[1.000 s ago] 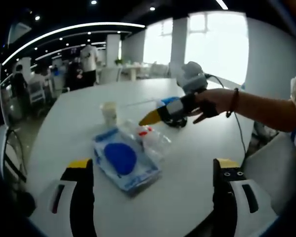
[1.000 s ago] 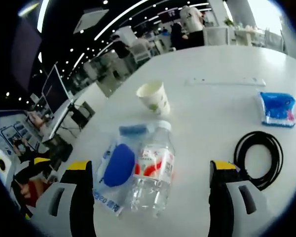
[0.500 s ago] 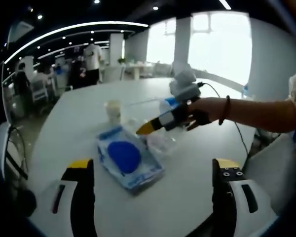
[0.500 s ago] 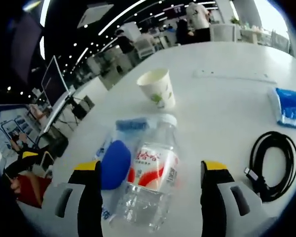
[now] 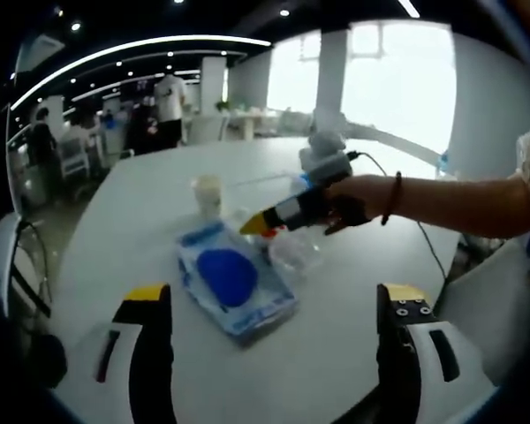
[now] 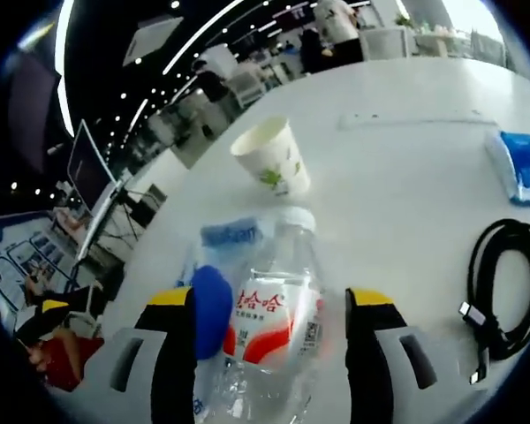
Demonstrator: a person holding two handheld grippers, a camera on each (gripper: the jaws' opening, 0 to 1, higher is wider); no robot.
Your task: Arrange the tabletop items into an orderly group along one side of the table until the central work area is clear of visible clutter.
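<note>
jaws of the right gripper (image 6: 269,305) have narrowed around the bottle (image 6: 269,322), not yet gripping; left gripper (image 5: 269,305) gapes empty.

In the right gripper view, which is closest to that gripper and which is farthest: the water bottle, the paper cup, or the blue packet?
1. Water bottle, lying between the right gripper jaws.
2. Paper cup, upright beyond the bottle's cap.
3. Blue packet, off at the right edge.
</note>
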